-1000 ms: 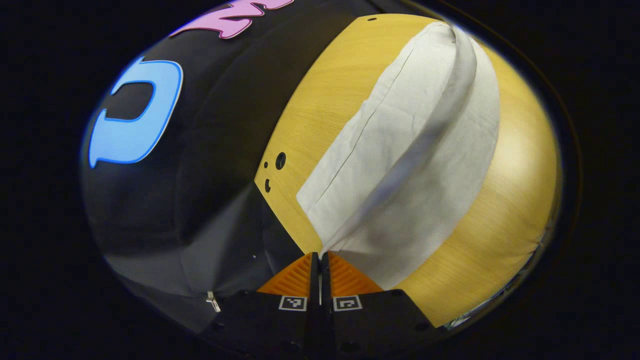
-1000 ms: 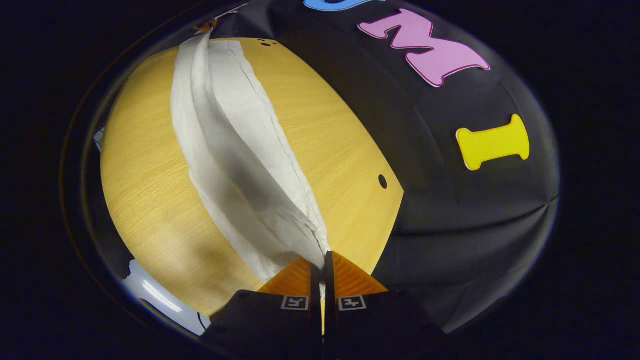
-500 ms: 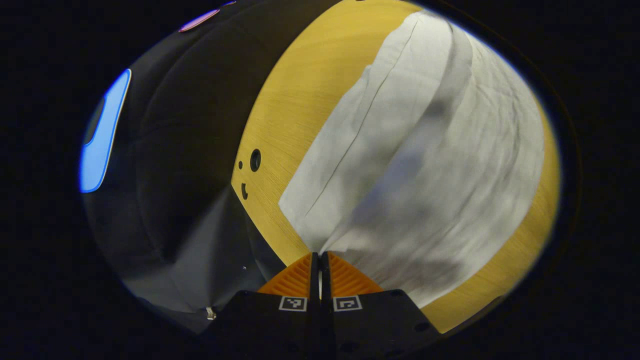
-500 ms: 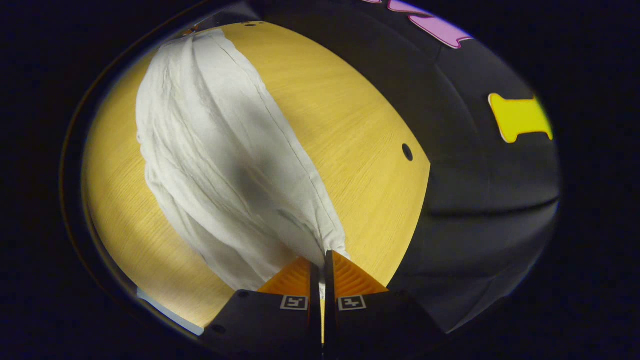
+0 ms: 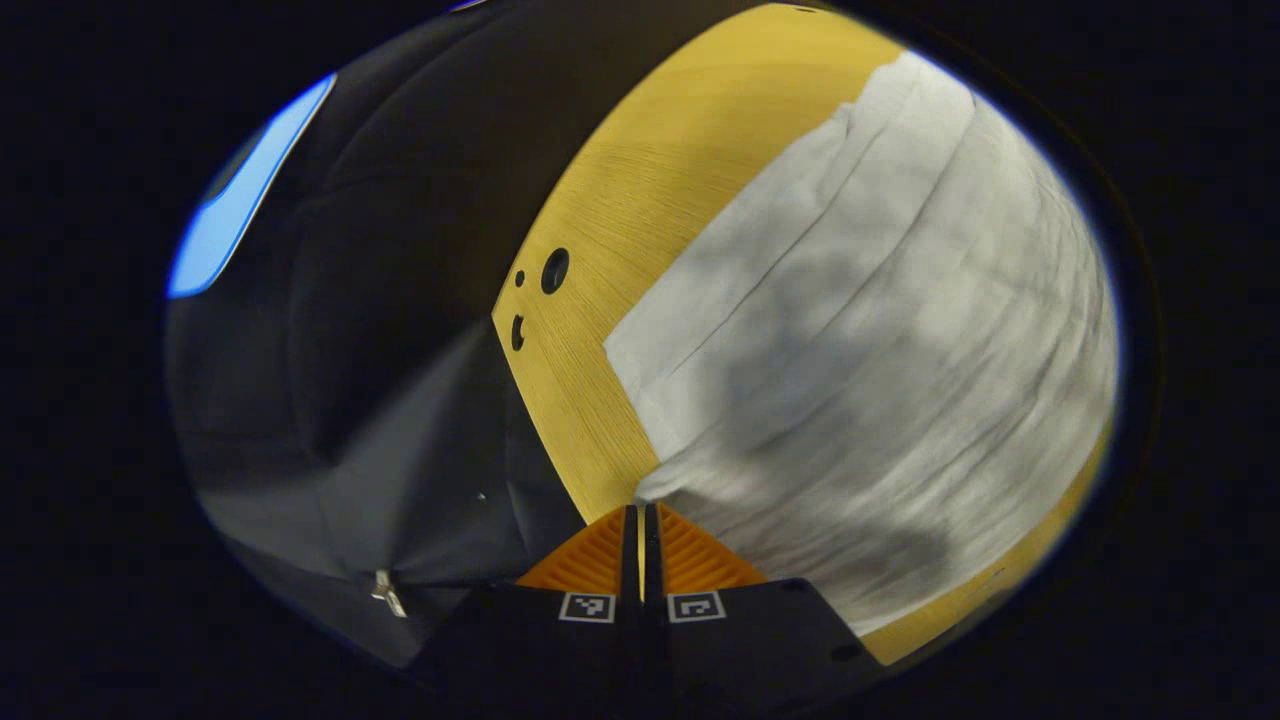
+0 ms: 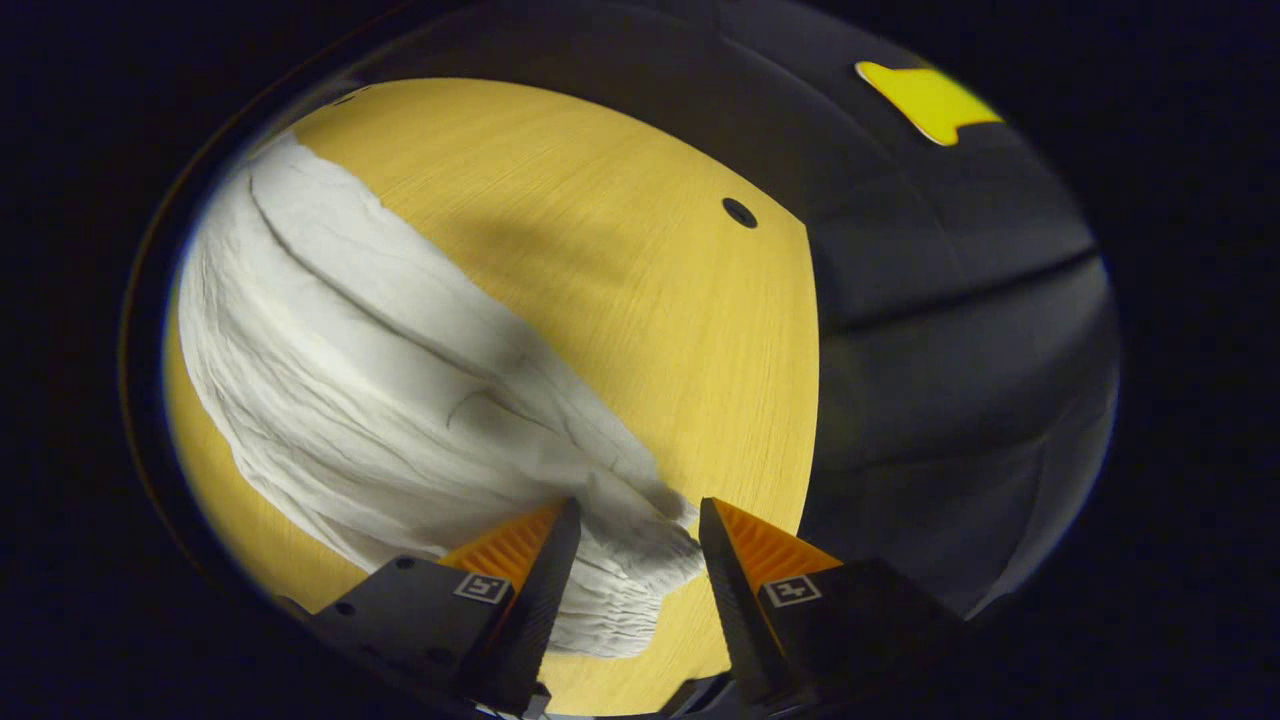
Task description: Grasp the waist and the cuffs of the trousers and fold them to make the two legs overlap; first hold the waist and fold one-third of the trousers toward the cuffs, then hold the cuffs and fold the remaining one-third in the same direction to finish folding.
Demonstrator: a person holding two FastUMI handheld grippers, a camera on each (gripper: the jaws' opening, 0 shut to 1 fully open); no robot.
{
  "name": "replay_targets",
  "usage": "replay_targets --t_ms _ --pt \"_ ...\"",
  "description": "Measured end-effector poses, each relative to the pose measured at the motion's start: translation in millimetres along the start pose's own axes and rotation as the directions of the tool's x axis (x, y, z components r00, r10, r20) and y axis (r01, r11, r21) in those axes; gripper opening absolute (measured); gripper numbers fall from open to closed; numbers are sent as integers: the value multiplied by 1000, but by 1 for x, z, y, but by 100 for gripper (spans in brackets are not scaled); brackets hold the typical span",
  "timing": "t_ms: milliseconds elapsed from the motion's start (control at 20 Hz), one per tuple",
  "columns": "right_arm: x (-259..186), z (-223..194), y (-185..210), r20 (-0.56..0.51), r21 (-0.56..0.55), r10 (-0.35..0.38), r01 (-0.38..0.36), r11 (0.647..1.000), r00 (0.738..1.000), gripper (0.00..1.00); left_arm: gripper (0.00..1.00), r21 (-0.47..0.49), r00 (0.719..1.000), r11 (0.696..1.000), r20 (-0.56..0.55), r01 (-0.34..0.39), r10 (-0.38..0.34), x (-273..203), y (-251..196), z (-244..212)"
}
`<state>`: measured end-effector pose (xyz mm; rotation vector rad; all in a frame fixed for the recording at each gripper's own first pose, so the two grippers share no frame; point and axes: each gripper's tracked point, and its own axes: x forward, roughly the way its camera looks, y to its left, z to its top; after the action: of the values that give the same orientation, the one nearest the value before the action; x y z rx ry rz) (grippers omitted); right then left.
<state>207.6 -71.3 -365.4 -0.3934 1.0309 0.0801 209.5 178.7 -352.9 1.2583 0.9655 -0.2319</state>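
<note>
- right tool (image 6: 632, 530) stands spread wide, gripping nothing, with the trousers' (image 6: 400, 390) bunched end lying between its fingers.
- left tool (image 5: 640, 525) is pinched closed on a trousers (image 5: 860, 380) edge.
- beyond both, the trousers lie along the counter (image 6: 620, 280), legs apparently overlapped; both third-folds look undone.

Bare table (image 6: 620, 300) lies open from 12 to 2 o'clock of the right gripper (image 6: 635, 525). The trousers (image 6: 400, 400) cover the 9 to 11 side. The booth wall (image 6: 950, 350) closes 3 o'clock.
</note>
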Motion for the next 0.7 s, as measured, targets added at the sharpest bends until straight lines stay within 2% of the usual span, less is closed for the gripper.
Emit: replay_targets --t_ms 150,250,350,450,550,700 --pt "-18 -7 -7 42 215 -23 13 976 999 82 5 -187 998 982 58 20 -9 -29 0 -4" --pt "-33 -10 -8 73 388 -30 -1 922 997 82 5 -320 996 947 89 37 -8 -48 -3 -8" --pt "-48 -12 -6 117 563 -18 -52 825 993 83 5 -434 992 898 121 69 -18 -66 -10 -10" --pt "-58 -18 4 159 710 12 -123 693 987 83 5 -525 987 843 155 116 -39 -81 -23 -11" --pt "-65 -22 12 186 805 34 -172 568 982 82 5 -593 981 788 178 164 -70 -91 -41 -12" --pt "-60 -31 35 201 870 50 -202 449 978 83 5 -710 975 669 192 219 -116 -105 -68 -18"
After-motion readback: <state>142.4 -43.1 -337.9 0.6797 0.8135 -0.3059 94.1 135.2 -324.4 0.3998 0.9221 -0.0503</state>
